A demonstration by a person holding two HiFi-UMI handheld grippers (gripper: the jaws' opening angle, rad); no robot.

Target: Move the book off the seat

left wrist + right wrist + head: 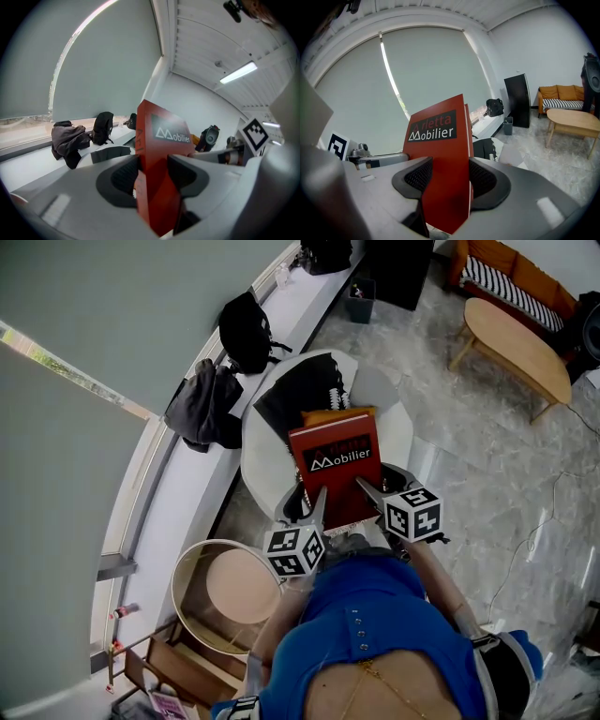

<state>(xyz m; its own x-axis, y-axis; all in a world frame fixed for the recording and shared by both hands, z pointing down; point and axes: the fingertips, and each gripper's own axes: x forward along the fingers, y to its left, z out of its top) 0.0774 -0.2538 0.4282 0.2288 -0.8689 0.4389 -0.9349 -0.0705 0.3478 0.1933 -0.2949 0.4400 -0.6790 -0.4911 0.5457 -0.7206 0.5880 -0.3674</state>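
Note:
A red hardcover book [336, 470] printed "Mobilier" is lifted above a white round seat [262, 451], held at its near edge by both grippers. My left gripper [317, 505] is shut on the book's left side; in the left gripper view both pads press the red book [164, 140] at my left gripper [152, 176]. My right gripper [370, 488] is shut on the right side; the right gripper view shows the book [436, 140] upright in my right gripper [447, 176]. An orange book [337, 414] peeks out behind it.
A black-and-white cloth [305, 390] lies on the seat. A black backpack [246, 329] and dark jacket [204, 404] rest on the window ledge. A round wooden stool [234, 587] stands at left, a wooden coffee table [516, 343] and striped sofa [516, 273] at right.

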